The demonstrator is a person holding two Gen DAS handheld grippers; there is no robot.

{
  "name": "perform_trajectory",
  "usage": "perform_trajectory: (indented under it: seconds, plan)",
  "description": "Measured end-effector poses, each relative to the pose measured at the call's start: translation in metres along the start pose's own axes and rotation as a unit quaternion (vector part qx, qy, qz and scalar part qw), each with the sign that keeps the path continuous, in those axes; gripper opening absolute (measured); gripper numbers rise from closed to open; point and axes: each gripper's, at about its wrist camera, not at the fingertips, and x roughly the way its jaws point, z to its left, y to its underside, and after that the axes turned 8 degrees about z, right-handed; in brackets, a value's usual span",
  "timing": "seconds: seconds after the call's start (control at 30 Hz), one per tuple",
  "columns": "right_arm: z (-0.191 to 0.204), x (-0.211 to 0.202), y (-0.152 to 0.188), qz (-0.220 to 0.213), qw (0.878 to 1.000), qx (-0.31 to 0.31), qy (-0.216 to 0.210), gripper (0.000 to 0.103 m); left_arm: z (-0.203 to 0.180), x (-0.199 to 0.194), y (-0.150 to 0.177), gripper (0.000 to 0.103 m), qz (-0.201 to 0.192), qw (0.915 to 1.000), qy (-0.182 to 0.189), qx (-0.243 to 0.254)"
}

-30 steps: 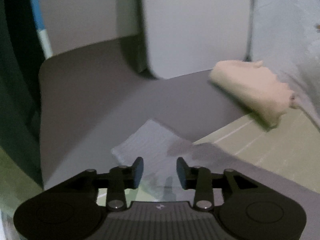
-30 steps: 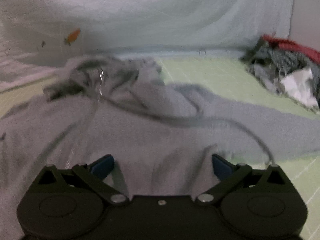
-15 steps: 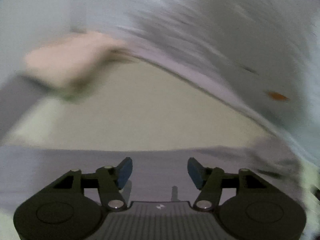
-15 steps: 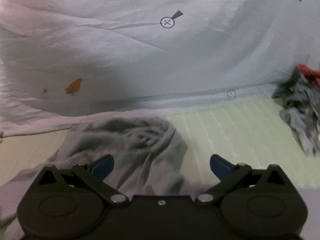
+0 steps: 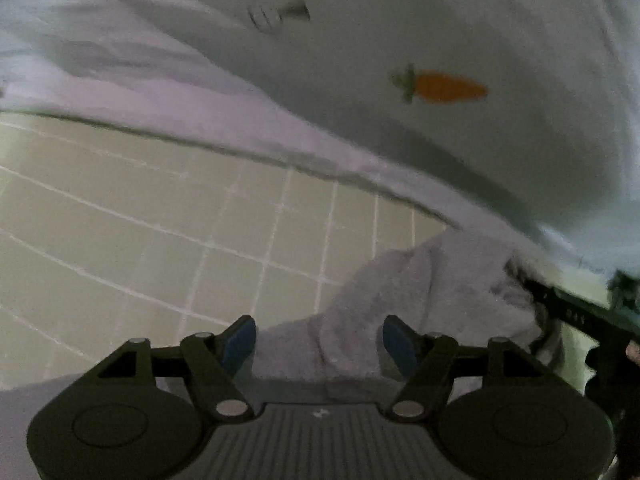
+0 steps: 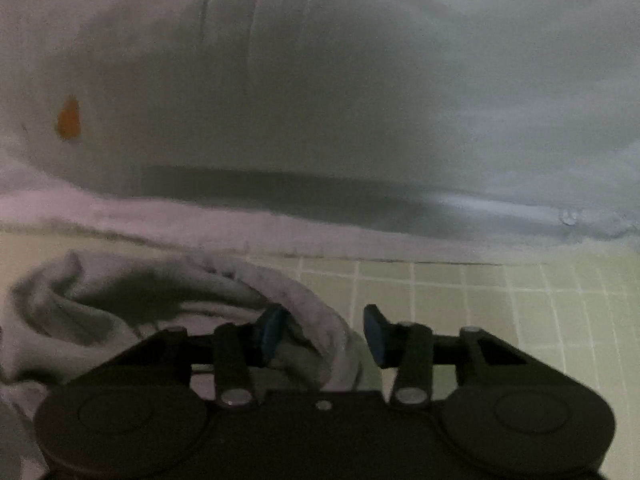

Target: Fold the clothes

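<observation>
Now my right fingers (image 6: 320, 332) are closing over the hoodie's (image 6: 168, 304) bunched rim at 9 o'clock on the mat (image 6: 460, 304), to lift it for folding. My left fingers (image 5: 318, 340) hover half-wide, empty, above its fabric.

Honestly not much to read here. The only proper mark is a tiny pale logo on the ribbed body of the left gripper (image 5: 319, 339), bottom centre of the left view, too small to make out. A black bar (image 5: 576, 314) at the right edge carries a few pale characters (digits maybe, too blurred to say). The pale sheet (image 5: 500, 20) has printed pictures only: an orange carrot (image 5: 446, 87) and a smeared grey doodle (image 5: 280, 16) near the top.
</observation>
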Motion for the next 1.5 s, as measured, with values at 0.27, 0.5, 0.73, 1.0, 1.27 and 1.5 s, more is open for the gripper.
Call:
perform_trajectory:
  seconds: [0.27, 0.5, 0.73, 1.0, 1.27, 1.5]
  plan:
    - [-0.001, -0.048, 0.009, -0.106, 0.994, -0.011, 0.038, 0.009, -0.024, -0.014, 0.003, 0.008, -0.056, 0.9944, -0.054, 0.072]
    - [0.015, -0.105, 0.005, -0.229, 0.969, -0.031, 0.085, 0.009, -0.056, -0.083, -0.025, 0.009, -0.241, 0.9576, -0.076, 0.138]
    - [0.018, -0.071, 0.007, -0.125, 0.987, 0.016, 0.097, 0.078, -0.046, -0.069, -0.03, 0.058, -0.198, 0.9681, -0.074, 0.135]
    - [0.007, -0.129, 0.123, -0.088, 0.985, 0.142, 0.036, 0.097, 0.032, -0.118, 0.077, 0.069, -0.1, 0.9907, -0.052, 0.076]
    - [0.028, -0.197, 0.266, -0.007, 0.982, 0.189, 0.02, 0.096, 0.085, -0.146, 0.203, 0.069, -0.008, 0.9995, -0.028, 0.011]
    - [0.064, -0.213, 0.342, 0.04, 0.978, 0.203, 0.018, 0.091, 0.093, -0.155, 0.274, 0.069, 0.04, 0.9991, 0.0, 0.009]
